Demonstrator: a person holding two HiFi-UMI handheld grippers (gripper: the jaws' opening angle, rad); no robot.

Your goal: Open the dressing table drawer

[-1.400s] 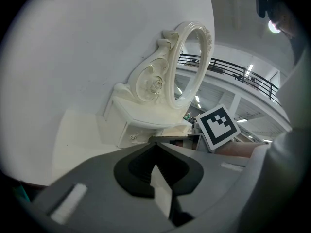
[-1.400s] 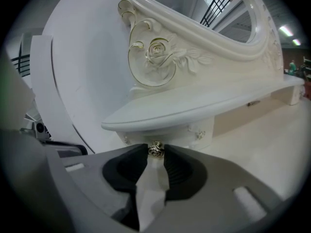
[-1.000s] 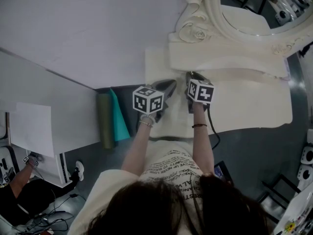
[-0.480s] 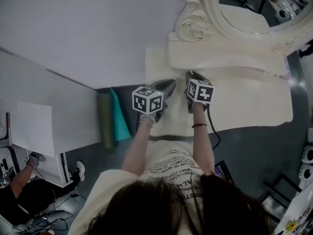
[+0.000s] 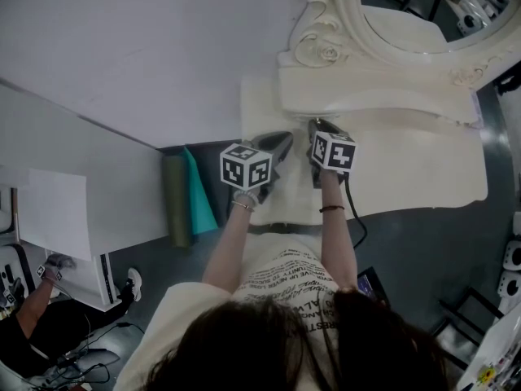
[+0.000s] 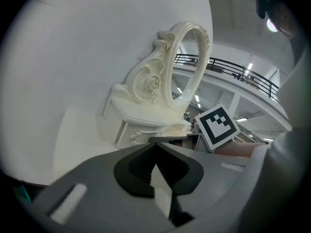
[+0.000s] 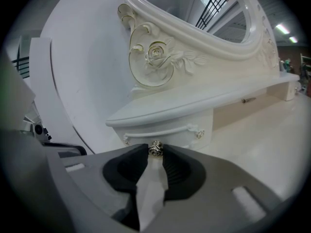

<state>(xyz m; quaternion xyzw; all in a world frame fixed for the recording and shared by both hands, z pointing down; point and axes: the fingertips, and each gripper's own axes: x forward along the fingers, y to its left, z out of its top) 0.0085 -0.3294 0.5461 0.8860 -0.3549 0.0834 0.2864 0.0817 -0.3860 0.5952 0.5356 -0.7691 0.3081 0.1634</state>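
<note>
**Knob gripped, drawer not yet drawn out**

On the left, the left hand-held gripper [image 6: 155, 143] is held just above the cream tabletop [image 5: 423, 169]. Its jaws are clenched tip to tip and nothing is caught between them. It is tilted slightly downward and aimed at the left end of the small drawer unit, so no part in the pull is suggested.

Just beside it on the right, the right hand-held gripper [image 7: 154, 156] is pitched more steeply downward at the end of an outstretched forearm. Its jaws are closed around the small metal knob [image 7: 155, 148], and both pads appear to be pressed against it.

The knob belongs to the drawer [image 7: 163, 132]. The drawer is found at the left end of the raised shelf beneath the ornate mirror [image 5: 423, 15]. Its front is seen tucked under the shelf's overhang, and no gap can be made out.

The reach and the grasp are therefore judged complete, while the opening itself is judged not yet begun. A straight pull back toward the person is what remains.
</note>
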